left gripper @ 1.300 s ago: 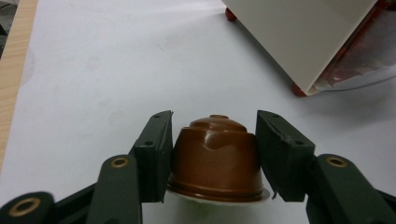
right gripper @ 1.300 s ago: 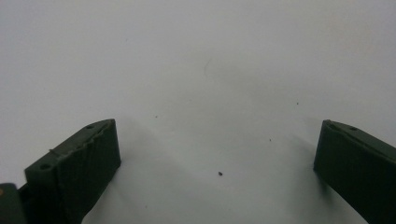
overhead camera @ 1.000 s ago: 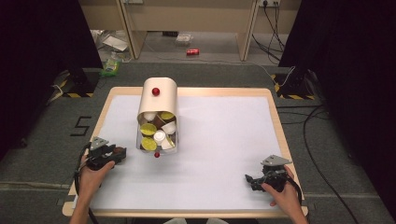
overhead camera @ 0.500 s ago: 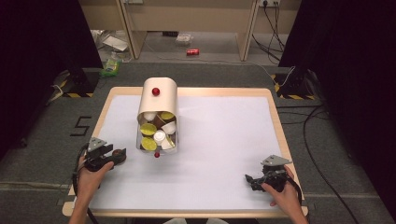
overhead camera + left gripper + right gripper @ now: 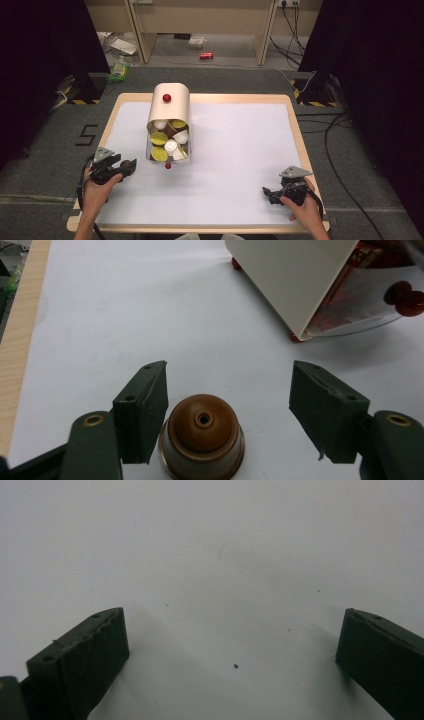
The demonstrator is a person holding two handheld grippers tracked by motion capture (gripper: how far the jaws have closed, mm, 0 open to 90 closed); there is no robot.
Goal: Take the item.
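A brown coffee capsule point(image 5: 202, 432) stands dome up on the white table top, between the jaws of my left gripper point(image 5: 229, 380). Those jaws have just been opening: the left pad point(image 5: 142, 407) is right beside the capsule and the right pad point(image 5: 322, 407) stands well clear. From above, the left gripper point(image 5: 126, 166) and the capsule point(image 5: 128, 163) are at the table's left, near its front. My right gripper point(image 5: 266, 192) rests at the front right, and its jaws point(image 5: 232, 630) are open over bare table.
A cream container point(image 5: 170, 106) with a red knob point(image 5: 167, 98) lies on its side behind the left gripper. Its clear front point(image 5: 168, 146) holds several yellow, white and brown capsules. A red ball point(image 5: 168, 165) sits at its mouth. The wooden rim point(image 5: 205, 98) frames the white surface.
The left gripper's jaws have spread apart and the brown capsule now shows at their tips on the table. Both hands have stayed about where they were.
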